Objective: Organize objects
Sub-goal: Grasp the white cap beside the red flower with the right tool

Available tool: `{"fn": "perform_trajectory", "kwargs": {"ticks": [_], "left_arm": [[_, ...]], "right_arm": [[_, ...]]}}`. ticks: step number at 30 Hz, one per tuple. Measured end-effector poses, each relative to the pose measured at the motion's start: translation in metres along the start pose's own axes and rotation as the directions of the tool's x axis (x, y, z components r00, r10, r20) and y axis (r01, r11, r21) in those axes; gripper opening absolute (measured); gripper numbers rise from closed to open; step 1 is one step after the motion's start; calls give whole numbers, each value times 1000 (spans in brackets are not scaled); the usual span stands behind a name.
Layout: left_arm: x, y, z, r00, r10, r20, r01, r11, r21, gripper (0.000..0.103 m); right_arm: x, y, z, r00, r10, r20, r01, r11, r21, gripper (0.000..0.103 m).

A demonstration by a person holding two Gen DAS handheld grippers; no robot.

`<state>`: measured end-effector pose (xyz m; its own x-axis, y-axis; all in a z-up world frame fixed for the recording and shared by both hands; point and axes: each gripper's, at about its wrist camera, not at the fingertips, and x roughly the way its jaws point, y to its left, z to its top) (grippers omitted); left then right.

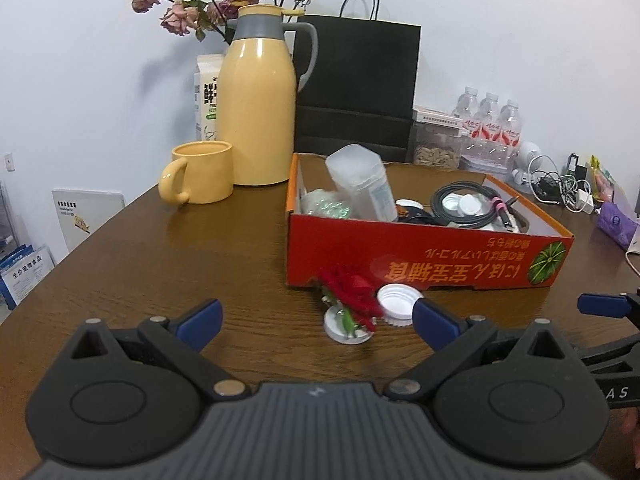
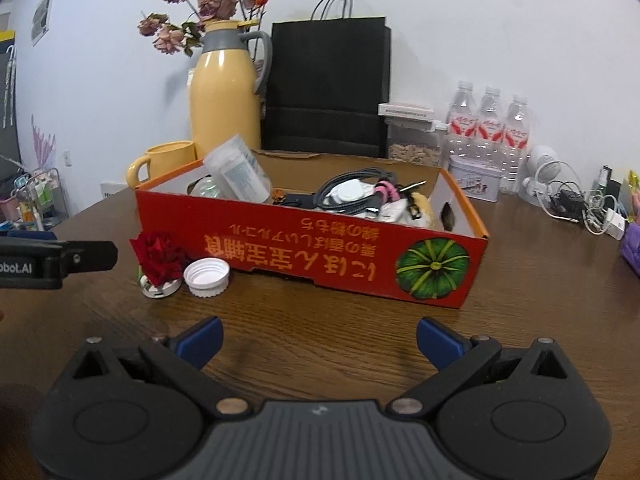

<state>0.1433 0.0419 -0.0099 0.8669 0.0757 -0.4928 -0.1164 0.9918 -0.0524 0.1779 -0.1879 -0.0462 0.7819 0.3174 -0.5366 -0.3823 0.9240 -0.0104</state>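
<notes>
A red cardboard box (image 1: 420,258) (image 2: 320,256) stands on the brown table, holding a clear plastic jar (image 1: 362,184) (image 2: 240,174), coiled cables (image 1: 464,204) (image 2: 356,192) and white lids. In front of the box lie a red artificial flower on a small round base (image 1: 352,300) (image 2: 158,262) and a white ribbed cap (image 1: 398,306) (image 2: 207,277). My left gripper (image 1: 318,324) is open just short of the flower and cap, nothing between its fingers. My right gripper (image 2: 318,340) is open over bare table, in front of the box. The right gripper's blue tip (image 1: 604,305) shows at the left view's right edge.
Behind the box stand a yellow thermos jug (image 1: 256,104) (image 2: 224,96), a yellow mug (image 1: 200,178) (image 2: 166,160), a milk carton (image 1: 208,96), dried roses and a black paper bag (image 1: 356,84) (image 2: 328,84). Water bottles (image 2: 488,128), a tin, a seed jar and tangled chargers (image 2: 580,204) crowd the far right.
</notes>
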Motion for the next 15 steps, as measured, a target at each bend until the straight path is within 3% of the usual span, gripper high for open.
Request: {"fn": "perform_trajectory", "kwargs": {"ticks": [5, 15], "left_arm": [[1, 16, -3, 1000, 19, -15, -19, 1000, -4, 103], [8, 47, -9, 998, 54, -41, -55, 998, -35, 103]], "right_arm": [[20, 20, 8, 998, 57, -12, -57, 998, -36, 102], [72, 51, 28, 991, 117, -71, -123, 989, -81, 68]]}}
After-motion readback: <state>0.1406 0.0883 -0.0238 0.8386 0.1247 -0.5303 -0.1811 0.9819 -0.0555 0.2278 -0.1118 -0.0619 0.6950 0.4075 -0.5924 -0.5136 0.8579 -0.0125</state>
